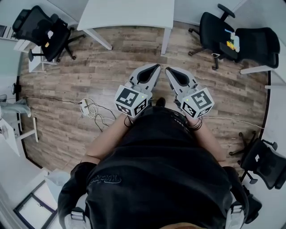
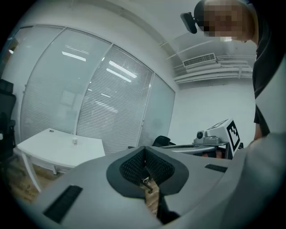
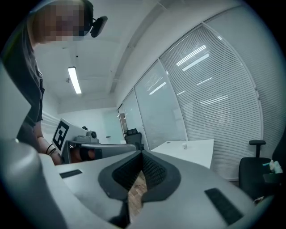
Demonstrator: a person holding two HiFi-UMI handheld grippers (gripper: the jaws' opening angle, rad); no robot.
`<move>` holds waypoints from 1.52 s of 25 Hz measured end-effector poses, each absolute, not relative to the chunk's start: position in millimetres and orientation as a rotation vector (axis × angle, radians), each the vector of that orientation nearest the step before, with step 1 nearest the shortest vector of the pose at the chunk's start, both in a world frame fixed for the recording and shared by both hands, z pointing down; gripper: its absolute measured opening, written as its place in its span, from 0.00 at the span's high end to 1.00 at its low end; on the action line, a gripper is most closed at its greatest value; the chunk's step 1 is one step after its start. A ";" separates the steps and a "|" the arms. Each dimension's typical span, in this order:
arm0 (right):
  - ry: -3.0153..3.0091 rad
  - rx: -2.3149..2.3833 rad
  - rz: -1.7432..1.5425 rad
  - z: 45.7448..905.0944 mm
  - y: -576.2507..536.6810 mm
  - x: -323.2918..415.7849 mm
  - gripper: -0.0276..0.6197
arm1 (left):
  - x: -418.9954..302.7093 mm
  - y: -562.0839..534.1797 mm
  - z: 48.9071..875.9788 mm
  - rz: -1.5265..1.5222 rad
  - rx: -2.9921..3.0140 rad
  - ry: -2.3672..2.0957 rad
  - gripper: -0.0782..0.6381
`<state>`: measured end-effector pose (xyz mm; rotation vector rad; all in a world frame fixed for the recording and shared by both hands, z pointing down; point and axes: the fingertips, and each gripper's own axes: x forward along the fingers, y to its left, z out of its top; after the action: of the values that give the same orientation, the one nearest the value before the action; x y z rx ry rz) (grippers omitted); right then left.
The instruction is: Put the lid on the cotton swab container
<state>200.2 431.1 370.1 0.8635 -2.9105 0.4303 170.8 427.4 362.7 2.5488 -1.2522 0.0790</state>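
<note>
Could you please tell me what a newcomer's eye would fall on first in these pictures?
The two grippers stand out, held side by side over the wooden floor in mid-picture: the left gripper and the right gripper, both shut and empty. Ahead stands a white table bearing one small thing, too small to identify; black office chairs ring the room.

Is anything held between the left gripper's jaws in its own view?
No. The left gripper has its jaws closed together with nothing between them, only wooden floor showing below.
</note>
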 end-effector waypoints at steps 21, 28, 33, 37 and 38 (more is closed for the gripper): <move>-2.856 0.918 0.467 387.7 331.0 118.9 0.92 | 89.8 337.8 368.5 0.064 2.584 -1.162 0.87; -2.863 0.946 0.404 363.6 278.7 56.7 0.92 | 31.5 279.3 336.6 0.036 2.666 -1.146 0.87; -2.872 0.960 0.396 358.6 257.1 21.4 0.92 | 4.4 261.9 331.4 0.026 2.714 -1.078 0.87; -2.902 0.952 0.383 354.5 246.2 3.4 0.92 | -16.8 250.0 336.7 0.049 2.700 -1.099 0.87; -2.910 0.954 0.378 352.3 242.5 0.2 0.92 | -21.8 247.4 338.0 0.055 2.691 -1.110 0.87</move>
<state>0.2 242.5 352.3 0.9539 -2.9104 0.3781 -21.8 247.4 338.0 2.6913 -1.1097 0.0549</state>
